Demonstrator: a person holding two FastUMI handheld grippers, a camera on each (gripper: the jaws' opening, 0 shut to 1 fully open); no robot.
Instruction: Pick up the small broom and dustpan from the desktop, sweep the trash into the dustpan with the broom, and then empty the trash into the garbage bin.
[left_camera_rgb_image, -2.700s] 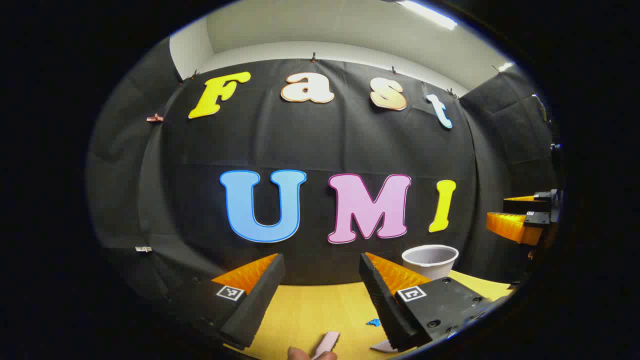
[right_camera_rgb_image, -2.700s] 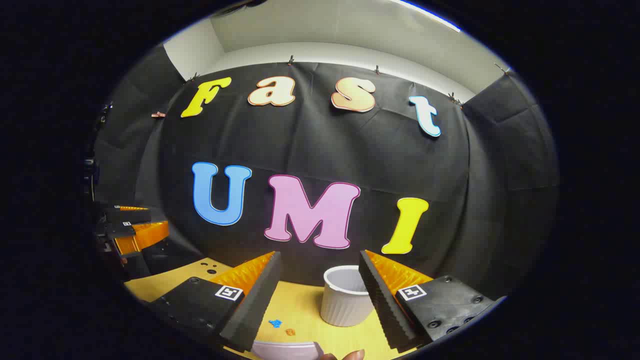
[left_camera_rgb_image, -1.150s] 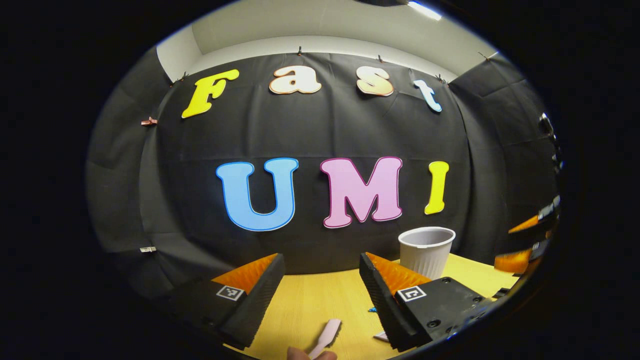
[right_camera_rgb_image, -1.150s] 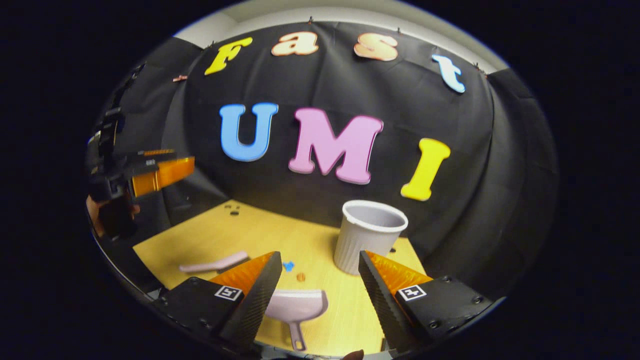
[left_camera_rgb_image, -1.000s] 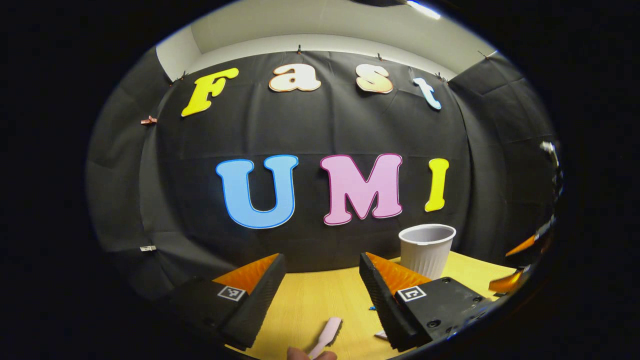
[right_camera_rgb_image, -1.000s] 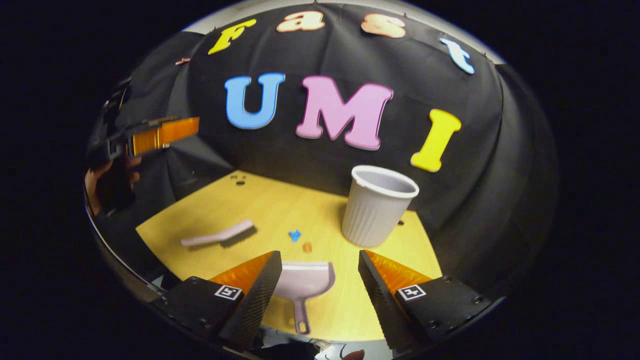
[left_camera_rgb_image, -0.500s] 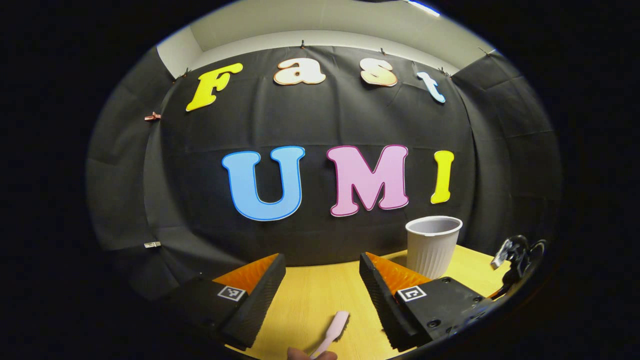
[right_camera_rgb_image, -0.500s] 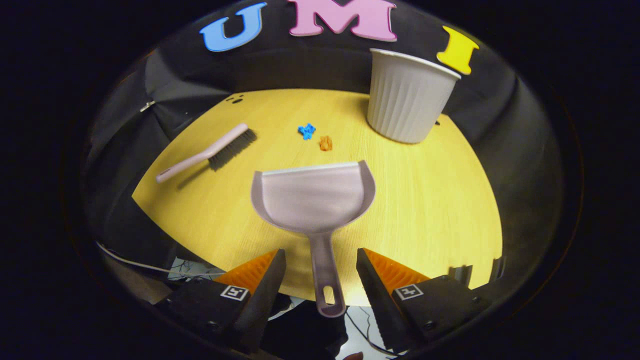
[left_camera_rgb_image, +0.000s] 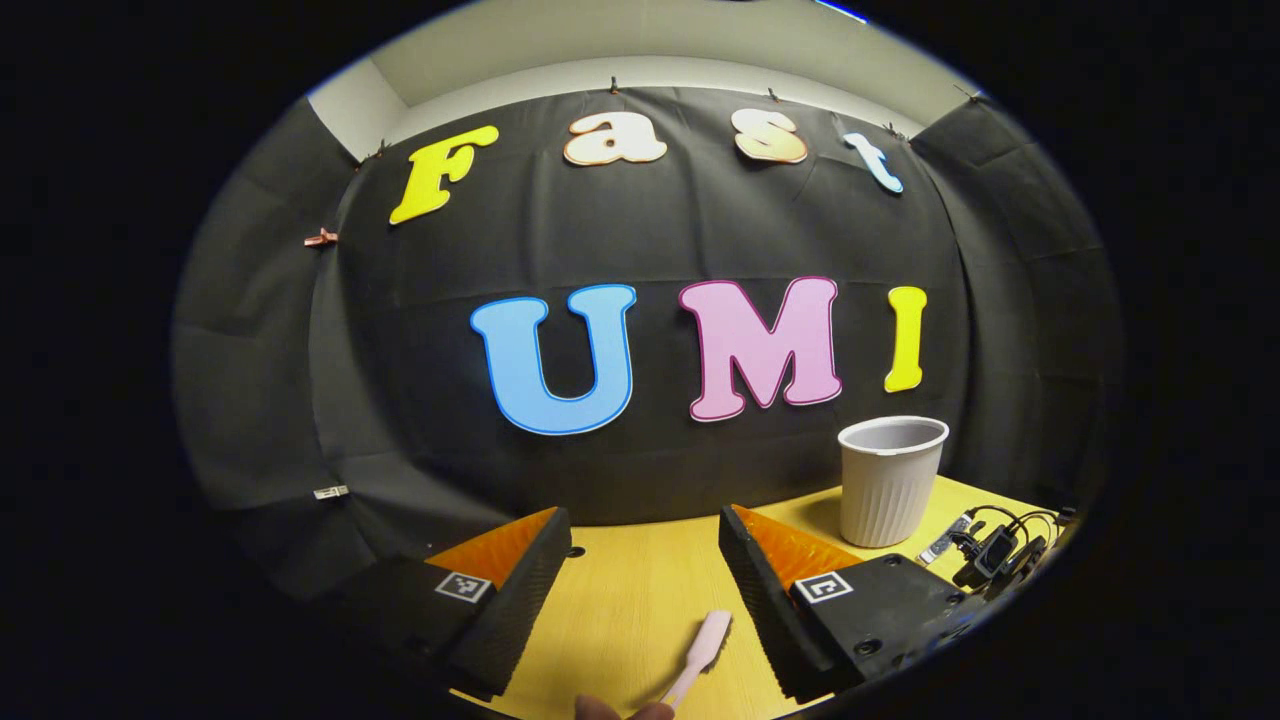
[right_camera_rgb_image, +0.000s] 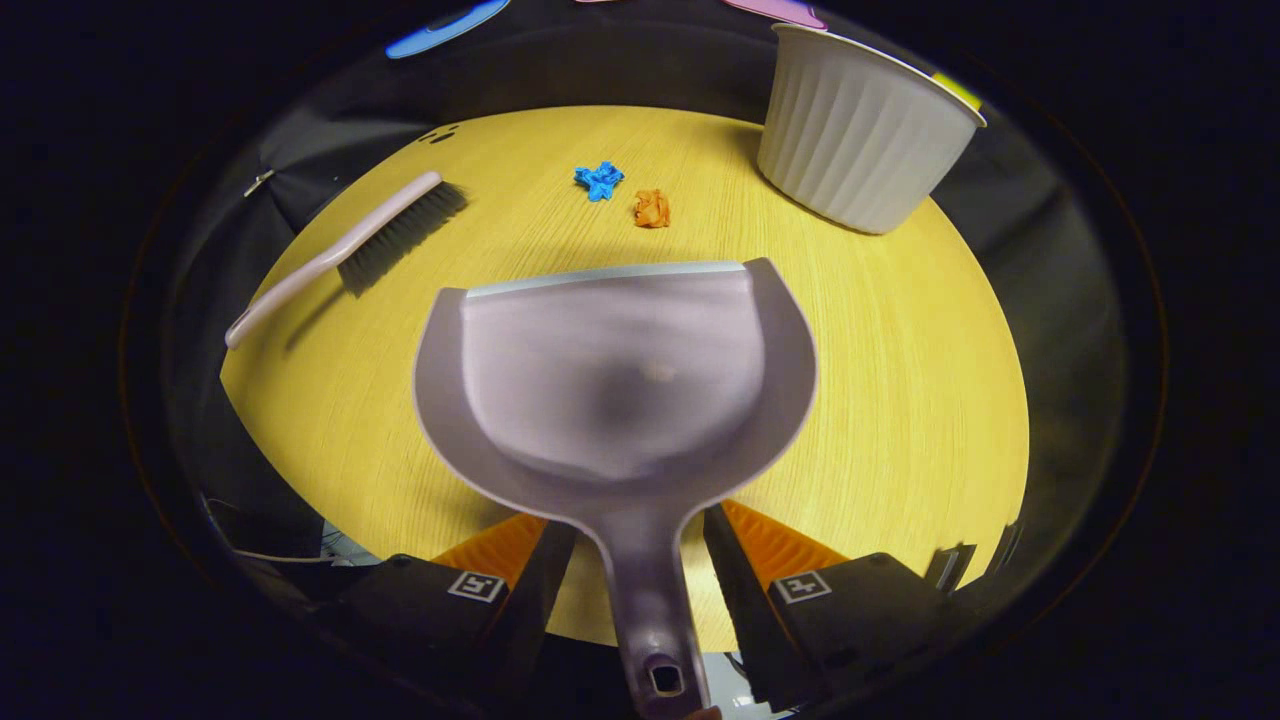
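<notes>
Because the dustpan (right_camera_rgb_image: 620, 380) handle runs straight back between the spread, non-contacting fingers of the right gripper (right_camera_rgb_image: 638, 545), closing suffices; the left gripper (left_camera_rgb_image: 645, 560), likewise apart, faces the broom (left_camera_rgb_image: 700, 645).

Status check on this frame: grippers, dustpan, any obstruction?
Right gripper open, straddling dustpan handle, not clamped. Left gripper open above broom. Nothing blocking.

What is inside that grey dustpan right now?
The dustpan looks empty. The blue scrap and orange scrap lie on the desk beyond its front edge.
</notes>
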